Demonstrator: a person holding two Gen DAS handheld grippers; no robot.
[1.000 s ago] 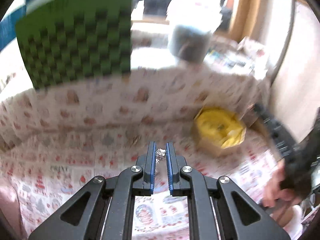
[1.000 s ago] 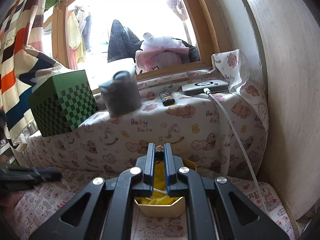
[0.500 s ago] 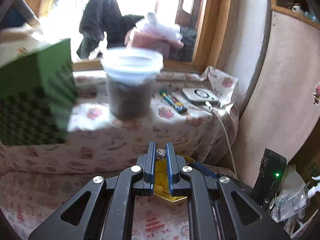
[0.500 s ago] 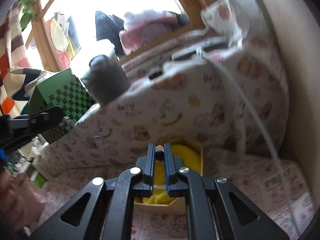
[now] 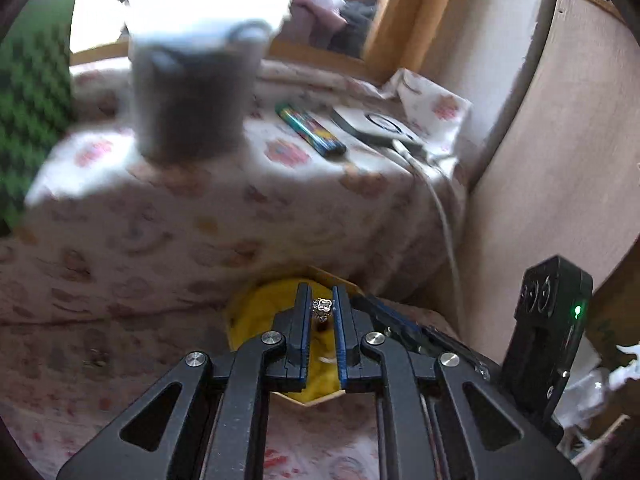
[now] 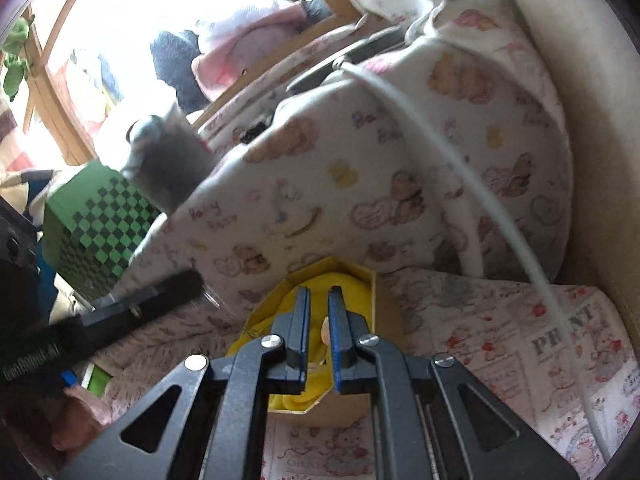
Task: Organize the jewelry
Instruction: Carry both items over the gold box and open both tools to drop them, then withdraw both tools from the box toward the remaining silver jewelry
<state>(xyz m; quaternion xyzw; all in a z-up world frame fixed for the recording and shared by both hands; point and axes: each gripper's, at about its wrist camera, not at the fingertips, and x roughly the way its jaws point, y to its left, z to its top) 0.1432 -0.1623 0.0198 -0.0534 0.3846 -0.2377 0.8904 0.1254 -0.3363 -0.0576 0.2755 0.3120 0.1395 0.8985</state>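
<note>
My left gripper (image 5: 322, 300) is shut on a small silver ring with a clover-shaped top (image 5: 322, 309), held just above the open jewelry box with yellow lining (image 5: 256, 316). In the right wrist view the same box (image 6: 340, 280) sits below my right gripper (image 6: 319, 300), whose jaws stand a little apart with nothing clearly between the tips; a small pale item (image 6: 326, 334) shows low in the gap, over the yellow lining. The right gripper's body (image 5: 548, 320) shows at the right of the left wrist view, and the left gripper's finger (image 6: 120, 312) at the left of the right wrist view.
A raised ledge covered in bear-print cloth (image 5: 280, 200) stands behind the box. On it are a grey lidded tub (image 5: 192, 80), a green checkered box (image 6: 100, 232), a lighter (image 5: 310, 130) and a white device with a cable (image 6: 460, 168). A wall (image 5: 560, 160) closes the right side.
The left gripper has swung right with the ring and come down over the yellow-lined box. The right gripper has tilted and its jaws have parted slightly; the small item no longer sits at its tips.
</note>
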